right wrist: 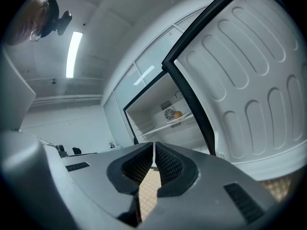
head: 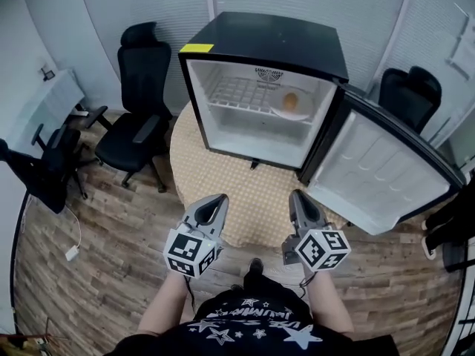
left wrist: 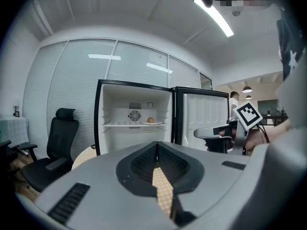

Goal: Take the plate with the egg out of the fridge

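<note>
The fridge [head: 263, 43] is standing on a round woven-topped surface [head: 194, 176] with its door [head: 382, 173] hanging wide open to the right, and the plate [head: 291, 111] carrying the egg [head: 290, 100] is sitting on the wire shelf [head: 237, 93] inside, toward its right end. The left tool [head: 220, 199] and the right tool [head: 297, 196] are hovering side by side in front of the fridge, well apart from the plate, each with its jaws pressed together on nothing (only the woven surface is showing beneath them).
</note>
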`<state>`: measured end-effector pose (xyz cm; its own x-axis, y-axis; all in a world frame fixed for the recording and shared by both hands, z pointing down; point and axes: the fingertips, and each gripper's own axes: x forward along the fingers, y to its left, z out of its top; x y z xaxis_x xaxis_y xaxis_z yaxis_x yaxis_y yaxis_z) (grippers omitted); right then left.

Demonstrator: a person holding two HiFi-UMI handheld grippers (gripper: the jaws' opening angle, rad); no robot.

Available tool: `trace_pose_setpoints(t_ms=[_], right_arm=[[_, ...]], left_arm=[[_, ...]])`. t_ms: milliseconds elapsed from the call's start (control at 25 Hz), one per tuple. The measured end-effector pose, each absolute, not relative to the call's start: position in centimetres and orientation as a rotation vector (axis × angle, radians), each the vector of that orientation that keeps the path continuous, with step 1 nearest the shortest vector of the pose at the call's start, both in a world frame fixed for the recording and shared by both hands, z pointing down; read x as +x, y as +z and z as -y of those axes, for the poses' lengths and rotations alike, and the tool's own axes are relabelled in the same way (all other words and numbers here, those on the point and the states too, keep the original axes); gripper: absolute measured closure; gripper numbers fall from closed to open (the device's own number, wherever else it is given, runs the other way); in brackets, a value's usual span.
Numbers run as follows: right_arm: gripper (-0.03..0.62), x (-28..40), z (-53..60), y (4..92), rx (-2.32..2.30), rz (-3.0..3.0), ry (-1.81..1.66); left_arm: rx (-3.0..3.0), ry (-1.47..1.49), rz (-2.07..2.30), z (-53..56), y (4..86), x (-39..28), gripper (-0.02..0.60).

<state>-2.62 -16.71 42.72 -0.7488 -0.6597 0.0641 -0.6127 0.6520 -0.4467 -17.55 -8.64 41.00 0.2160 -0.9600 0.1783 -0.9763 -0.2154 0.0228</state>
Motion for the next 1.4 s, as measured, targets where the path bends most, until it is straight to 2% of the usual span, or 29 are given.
trace_pose_setpoints(t_ms=[360, 880, 1400], right_arm=[[0.560, -4.9, 22.3, 42.9, -1.083, -2.838, -0.556], [0.560, -7.7, 27.1, 43.4, -1.057, -2.772, -0.709], [0.559, -9.4, 31.4, 42.5, -1.241, -2.519, -0.859]], left_arm=[[2.346, 0.217, 1.859, 15.6, 41.2, -17.6, 0.574], [2.330, 0.208, 1.872, 20.4, 41.5, -19.3, 0.574], [2.521, 0.214, 1.649, 26.6, 41.0, -22.2, 0.574]])
